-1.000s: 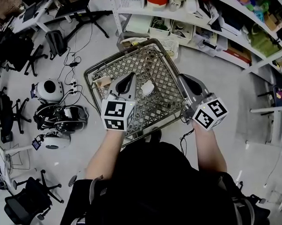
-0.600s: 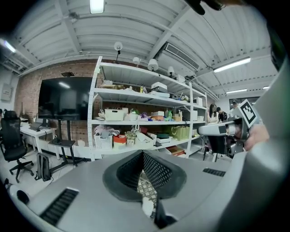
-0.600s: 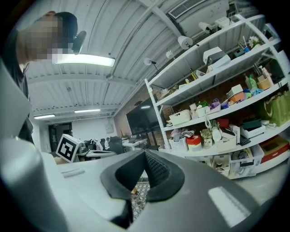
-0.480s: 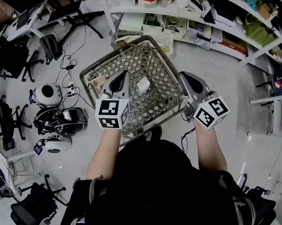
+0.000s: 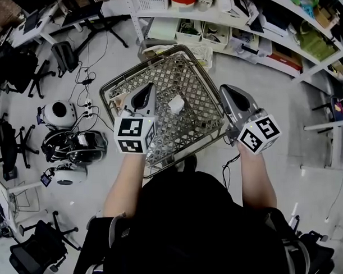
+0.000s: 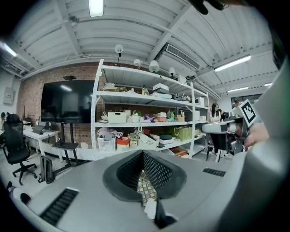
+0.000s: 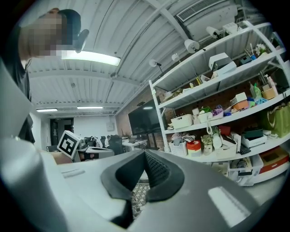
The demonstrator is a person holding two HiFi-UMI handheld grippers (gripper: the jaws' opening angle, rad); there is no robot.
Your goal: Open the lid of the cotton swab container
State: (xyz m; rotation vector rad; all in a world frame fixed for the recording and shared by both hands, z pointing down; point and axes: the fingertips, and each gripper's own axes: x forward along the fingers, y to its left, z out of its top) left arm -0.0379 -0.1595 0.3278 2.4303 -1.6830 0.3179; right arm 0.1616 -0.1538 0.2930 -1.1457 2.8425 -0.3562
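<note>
A small white container lies on the mesh floor of a metal wire cart in the head view. My left gripper hovers over the cart's left part, just left of the container, jaws shut with nothing between them. My right gripper is held over the cart's right rim, also shut and empty. In the left gripper view the closed jaws point level at the shelves, and a bit of the white container shows below them. The right gripper view shows its closed jaws and mesh beneath.
A beige item lies at the cart's left side. White shelving packed with boxes and bins runs behind the cart. Helmets and gear, cables and office chairs sit on the floor to the left.
The left gripper has drifted a little to the left over the cart. The right gripper has barely moved. Both stay shut.
</note>
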